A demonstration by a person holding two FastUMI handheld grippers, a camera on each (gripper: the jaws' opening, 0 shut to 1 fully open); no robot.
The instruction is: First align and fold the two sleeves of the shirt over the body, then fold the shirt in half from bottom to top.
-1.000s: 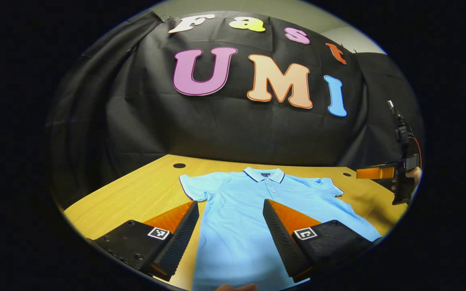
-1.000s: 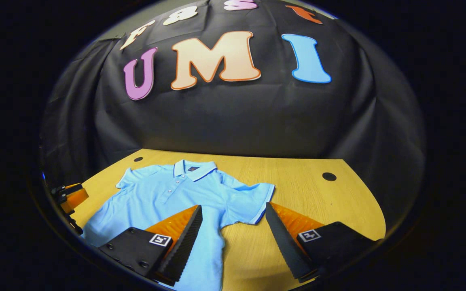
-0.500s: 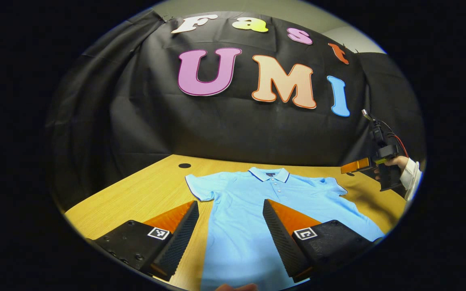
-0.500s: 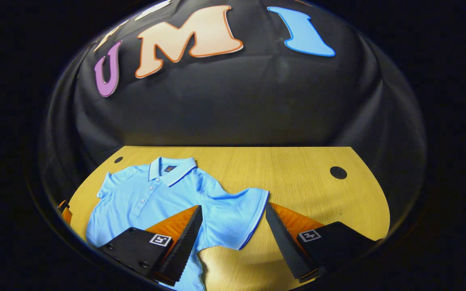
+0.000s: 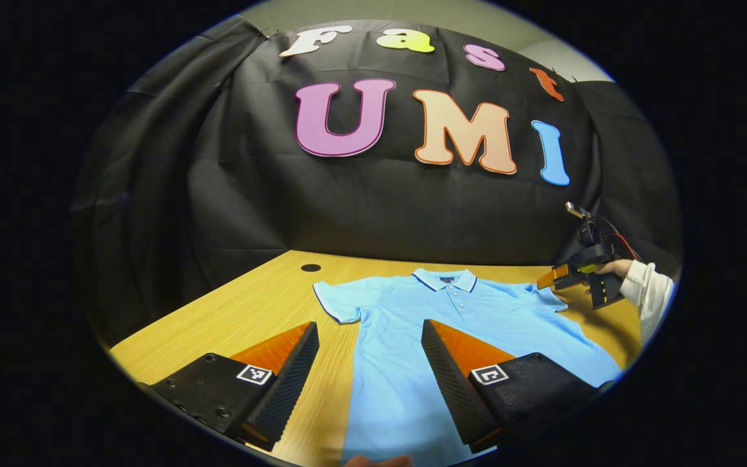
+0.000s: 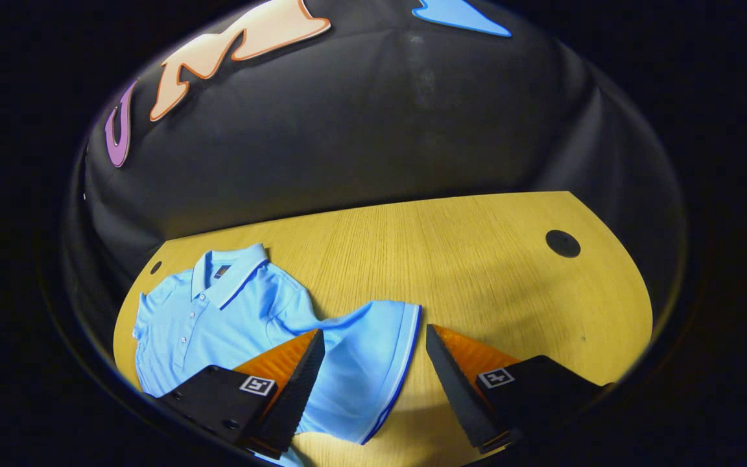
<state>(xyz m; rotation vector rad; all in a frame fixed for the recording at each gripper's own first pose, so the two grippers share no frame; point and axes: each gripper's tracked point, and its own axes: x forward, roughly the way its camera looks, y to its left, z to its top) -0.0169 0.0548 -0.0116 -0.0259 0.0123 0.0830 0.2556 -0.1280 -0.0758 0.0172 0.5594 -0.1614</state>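
No legible text (collar tag unreadable)

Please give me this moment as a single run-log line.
phase: approach to sleeves | left gripper: open, above polo shirt body | right gripper: open, straddling right sleeve hem | sleeves: unfolded | table

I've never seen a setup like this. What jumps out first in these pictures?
A light blue polo shirt lies spread flat, collar away from the cameras, on a yellow wooden table. In the right gripper view, the open right gripper hangs right over the shirt's right sleeve. In the left gripper view, the open left gripper hangs over the shirt's lower body, with the left sleeve farther off.
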